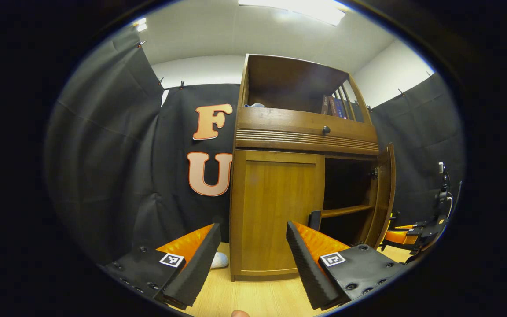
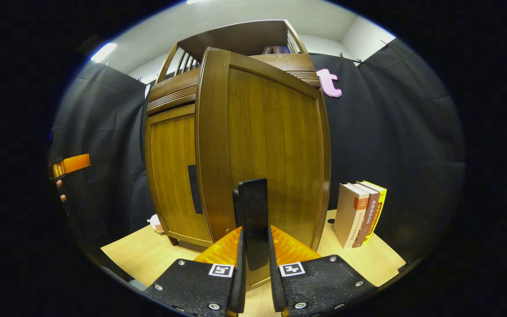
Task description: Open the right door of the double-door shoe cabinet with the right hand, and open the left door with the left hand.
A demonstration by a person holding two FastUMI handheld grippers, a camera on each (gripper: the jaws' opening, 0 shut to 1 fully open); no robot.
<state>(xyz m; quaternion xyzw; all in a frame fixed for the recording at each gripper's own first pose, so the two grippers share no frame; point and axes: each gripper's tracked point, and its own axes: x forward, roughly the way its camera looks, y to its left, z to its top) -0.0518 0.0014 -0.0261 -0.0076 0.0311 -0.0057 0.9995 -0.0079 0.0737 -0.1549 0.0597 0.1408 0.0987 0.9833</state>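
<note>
Pinching the dark upright handle [image 2: 253,220] of the right door [image 2: 271,149], my right gripper [image 2: 255,281] has both fingers pressed on it; that door stands swung out, its long axis vertical. My left gripper [image 1: 251,259] is spread wide before the left door [image 1: 275,211], which sits flush in the shoe cabinet [image 1: 306,127] on the wooden floor [image 1: 253,295]. Book spines [image 2: 359,213] by the cabinet's right side are too small to read.

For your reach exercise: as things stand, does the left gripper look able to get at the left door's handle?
Probably yes: the left gripper is open and faces the closed left door, with nothing between it and the handle.
</note>
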